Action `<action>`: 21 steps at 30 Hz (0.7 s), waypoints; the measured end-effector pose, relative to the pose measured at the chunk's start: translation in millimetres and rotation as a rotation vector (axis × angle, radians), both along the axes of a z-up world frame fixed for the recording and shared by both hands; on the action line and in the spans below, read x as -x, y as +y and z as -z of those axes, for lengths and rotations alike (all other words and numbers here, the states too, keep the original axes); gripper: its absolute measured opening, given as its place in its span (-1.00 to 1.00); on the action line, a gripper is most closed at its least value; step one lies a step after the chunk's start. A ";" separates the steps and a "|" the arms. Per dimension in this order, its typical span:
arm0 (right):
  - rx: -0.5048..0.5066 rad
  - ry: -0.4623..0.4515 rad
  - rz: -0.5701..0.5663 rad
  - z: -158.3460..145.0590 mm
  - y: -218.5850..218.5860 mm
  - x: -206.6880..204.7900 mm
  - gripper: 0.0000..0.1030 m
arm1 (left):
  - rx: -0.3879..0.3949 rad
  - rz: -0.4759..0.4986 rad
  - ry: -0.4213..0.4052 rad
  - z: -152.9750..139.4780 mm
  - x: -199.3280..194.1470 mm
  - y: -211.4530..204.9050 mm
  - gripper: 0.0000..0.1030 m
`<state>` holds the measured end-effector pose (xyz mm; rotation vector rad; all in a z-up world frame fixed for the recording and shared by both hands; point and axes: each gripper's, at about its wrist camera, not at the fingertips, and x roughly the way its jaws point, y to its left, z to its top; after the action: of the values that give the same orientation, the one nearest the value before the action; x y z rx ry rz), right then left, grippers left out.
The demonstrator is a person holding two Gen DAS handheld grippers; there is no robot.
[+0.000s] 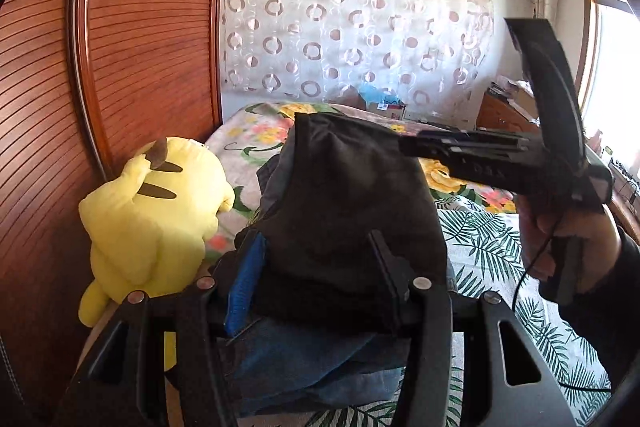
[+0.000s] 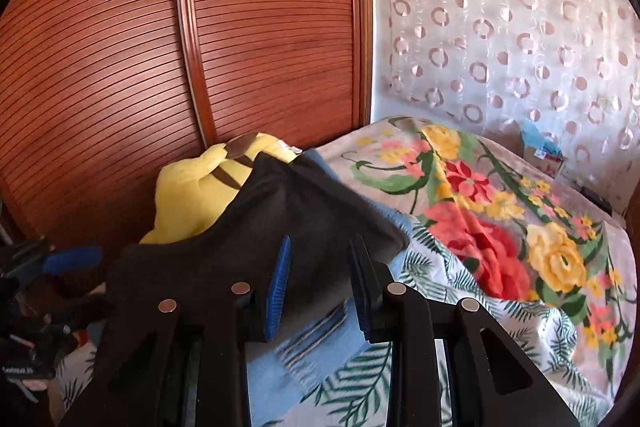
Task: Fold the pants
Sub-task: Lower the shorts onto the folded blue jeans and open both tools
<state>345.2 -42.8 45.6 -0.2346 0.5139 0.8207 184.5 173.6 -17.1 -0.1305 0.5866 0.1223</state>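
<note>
Dark grey pants (image 1: pixel 352 187) hang bunched above the bed, held up between both grippers. In the left wrist view my left gripper (image 1: pixel 316 275) is shut on a thick fold of them, with the blue pad (image 1: pixel 244 283) pressed into the cloth. My right gripper (image 1: pixel 404 145), held by a hand (image 1: pixel 560 239), grips their upper right edge. In the right wrist view the pants (image 2: pixel 256 227) drape over the right gripper (image 2: pixel 320 283), which is shut on the cloth. The left gripper (image 2: pixel 76 283) shows at the far left edge.
A yellow plush toy (image 1: pixel 160 215) sits against the slatted wooden wardrobe (image 1: pixel 140 27). Blue jeans (image 1: pixel 312 359) and a light-blue striped garment (image 2: pixel 304 351) lie under the pants. A floral blanket (image 2: pixel 500 211) and a leaf-print sheet (image 1: pixel 492 247) cover the bed. Behind it hangs a patterned curtain (image 1: pixel 352 19).
</note>
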 end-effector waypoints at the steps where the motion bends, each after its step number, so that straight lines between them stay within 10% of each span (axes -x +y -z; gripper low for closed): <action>1: 0.000 0.002 0.003 1.4 -2.6 3.5 -0.41 | -0.005 -0.001 0.000 -0.2 1.2 -0.4 0.03; 8: -0.015 0.014 0.015 2.3 -22.7 30.7 -0.41 | -0.023 0.002 0.021 2.3 10.5 -2.0 0.09; 17: -0.032 0.015 0.029 0.2 -32.9 60.7 -0.28 | -0.040 -0.002 -0.004 -4.6 27.6 -0.6 0.94; 21: -0.041 0.019 0.031 1.2 -34.8 67.1 -0.08 | -0.071 -0.031 0.007 -3.4 30.1 0.4 1.00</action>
<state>278.1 -77.7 44.4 -0.1807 0.5172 0.8034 154.4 173.9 -13.8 -0.0709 0.5863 0.1737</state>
